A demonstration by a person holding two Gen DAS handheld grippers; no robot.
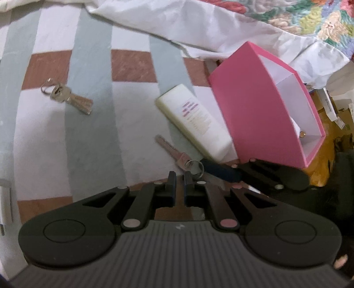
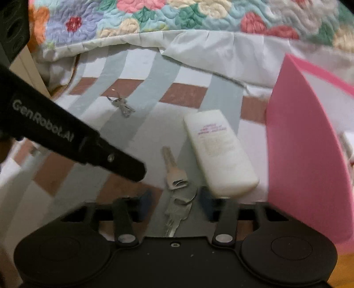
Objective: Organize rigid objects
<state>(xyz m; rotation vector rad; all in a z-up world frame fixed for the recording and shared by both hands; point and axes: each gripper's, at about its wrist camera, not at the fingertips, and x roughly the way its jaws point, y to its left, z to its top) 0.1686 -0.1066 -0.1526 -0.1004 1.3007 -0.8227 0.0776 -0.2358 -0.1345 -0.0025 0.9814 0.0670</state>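
Note:
A pair of keys on a ring lies on the striped bedsheet between the fingers of my open right gripper; it also shows in the left wrist view. A white tube lies beside an open pink box. A second key bunch lies further left. My left gripper has its fingers nearly together with nothing between them, just short of the key ring. The right gripper's fingers reach in from the right in the left wrist view.
A rumpled white sheet and a floral quilt lie at the far side. The left gripper's body crosses the left of the right wrist view. Clutter and an orange floor lie beyond the box.

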